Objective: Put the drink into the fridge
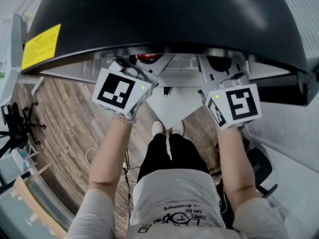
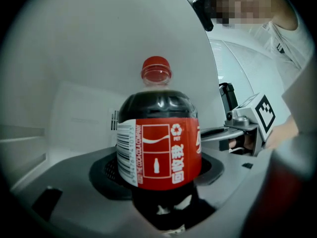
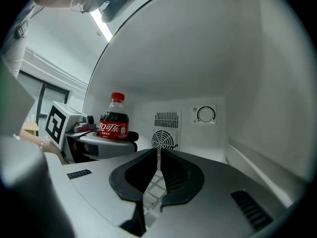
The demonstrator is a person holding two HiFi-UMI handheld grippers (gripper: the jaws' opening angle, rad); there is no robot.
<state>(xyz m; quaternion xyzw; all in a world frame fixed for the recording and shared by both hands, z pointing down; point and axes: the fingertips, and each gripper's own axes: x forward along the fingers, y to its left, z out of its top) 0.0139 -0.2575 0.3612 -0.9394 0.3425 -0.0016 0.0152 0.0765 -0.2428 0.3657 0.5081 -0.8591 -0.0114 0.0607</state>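
Note:
The drink is a small cola bottle (image 2: pixel 158 148) with a red label and red cap. It stands upright between the jaws of my left gripper (image 2: pixel 158 195), which is shut on its lower body. The bottle is inside the white fridge compartment (image 2: pixel 74 58). In the right gripper view the bottle (image 3: pixel 114 119) and left gripper (image 3: pixel 67 128) show at the left, at the fridge's opening. My right gripper (image 3: pixel 158 152) is also inside the fridge, its jaw tips touching, with nothing between them. In the head view both marker cubes (image 1: pixel 121 91) (image 1: pixel 234 106) reach under the black fridge top (image 1: pixel 164 19).
The back wall carries a round fan grille (image 3: pixel 161 139), a slotted vent (image 3: pixel 166 119) and a dial (image 3: pixel 205 114). A wire shelf shows below the right jaws. A yellow sticker (image 1: pixel 41 45) is on the fridge top. An office chair (image 1: pixel 17 126) stands on the wood floor at left.

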